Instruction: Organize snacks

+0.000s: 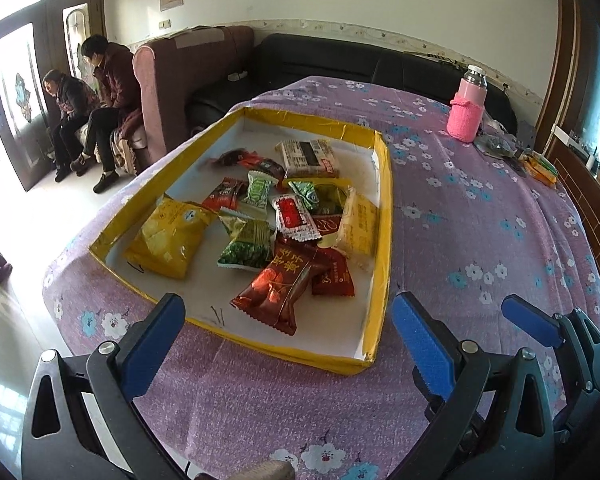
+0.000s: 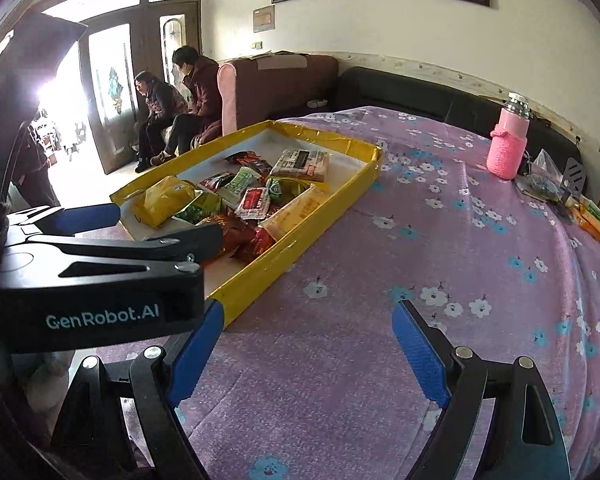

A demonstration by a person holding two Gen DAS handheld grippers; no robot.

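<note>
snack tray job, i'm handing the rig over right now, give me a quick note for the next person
Left gripper: open, empty, at the near edge of the yellow tray.
Right gripper: open, empty, over bare purple tablecloth to the tray's right.
Snacks: a loose pile inside the tray, including a yellow bag, green pea packs, a red pack nearest you and a pale block pack at the far end.
Done: snacks look gathered in the tray.
Left: probably sorting or tidying the pile. Orange packets lie outside, past the pink bottle.
</note>
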